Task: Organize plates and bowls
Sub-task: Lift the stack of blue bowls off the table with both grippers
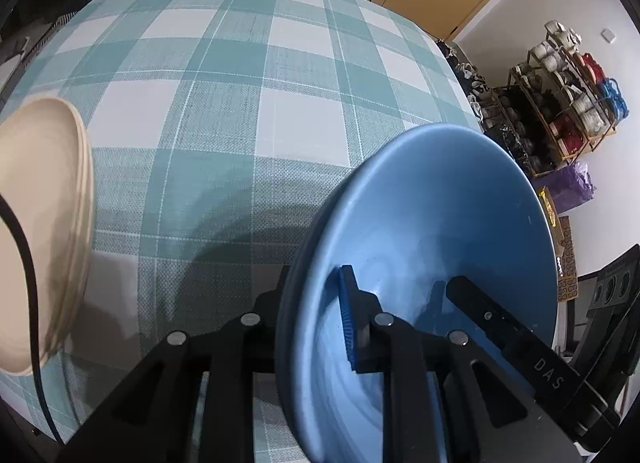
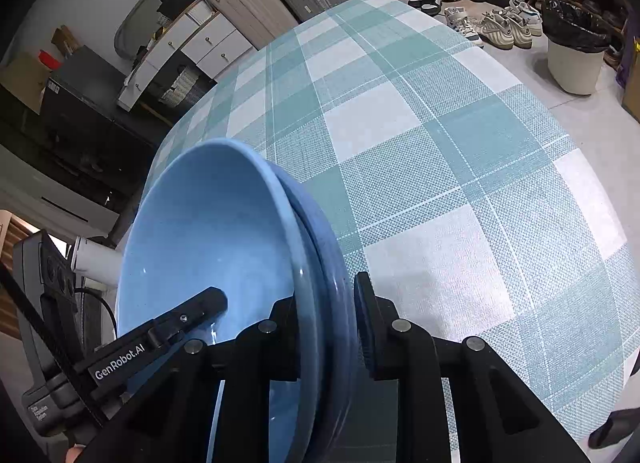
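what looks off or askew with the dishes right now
The stacked light blue ceramic bowls are tipped steeply on edge above the teal checked tablecloth, with the left claw and the right claw each clamped on the rim. The cream plate stack shows no damage. Nothing is spilled or broken.

A glossy light-blue ceramic bowl (image 1: 440, 223) (image 2: 208, 231) is tilted up on edge above the teal-and-white checked tablecloth (image 1: 248, 103) (image 2: 440, 143), its hollow facing sideways, with a second, darker blue rim (image 2: 332, 275) nested close behind it. A stack of cream, shallow round plates (image 1: 48, 223) lies on the cloth, well apart from the bowl.
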The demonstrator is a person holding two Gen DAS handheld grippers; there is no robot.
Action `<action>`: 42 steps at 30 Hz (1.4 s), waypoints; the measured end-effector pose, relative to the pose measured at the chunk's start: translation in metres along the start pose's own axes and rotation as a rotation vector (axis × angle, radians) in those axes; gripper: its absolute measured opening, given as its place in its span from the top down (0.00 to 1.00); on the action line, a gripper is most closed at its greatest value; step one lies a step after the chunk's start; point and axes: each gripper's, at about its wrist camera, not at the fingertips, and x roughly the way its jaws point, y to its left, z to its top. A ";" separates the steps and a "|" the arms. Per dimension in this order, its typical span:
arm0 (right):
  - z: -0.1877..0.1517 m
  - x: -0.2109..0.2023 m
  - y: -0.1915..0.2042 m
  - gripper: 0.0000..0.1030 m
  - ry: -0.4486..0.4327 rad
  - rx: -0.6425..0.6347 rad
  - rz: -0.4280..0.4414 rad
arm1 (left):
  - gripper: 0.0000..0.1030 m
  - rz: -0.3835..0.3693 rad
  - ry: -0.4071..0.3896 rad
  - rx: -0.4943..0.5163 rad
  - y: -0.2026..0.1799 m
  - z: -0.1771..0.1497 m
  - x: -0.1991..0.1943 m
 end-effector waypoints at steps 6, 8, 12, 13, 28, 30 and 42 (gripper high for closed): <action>-0.001 0.000 0.004 0.84 0.002 -0.019 0.008 | 0.82 0.016 -0.051 -0.004 0.003 0.001 -0.012; -0.002 -0.002 0.007 0.84 -0.009 -0.031 0.011 | 0.82 0.015 -0.060 -0.009 0.005 0.001 -0.016; -0.002 -0.007 0.014 0.85 -0.020 -0.045 0.035 | 0.82 0.029 -0.096 0.002 0.008 -0.002 -0.027; -0.002 -0.009 0.017 0.85 -0.022 -0.053 0.037 | 0.82 0.034 -0.107 0.003 0.009 -0.002 -0.030; 0.005 -0.022 0.110 0.85 -0.045 -0.210 0.015 | 0.80 0.030 -0.238 -0.130 0.060 0.013 -0.088; 0.006 -0.023 0.122 0.85 -0.043 -0.224 0.023 | 0.80 0.036 -0.252 -0.141 0.067 0.016 -0.098; -0.003 -0.001 0.228 0.85 0.029 -0.347 0.104 | 0.80 0.123 -0.320 -0.254 0.151 0.021 -0.154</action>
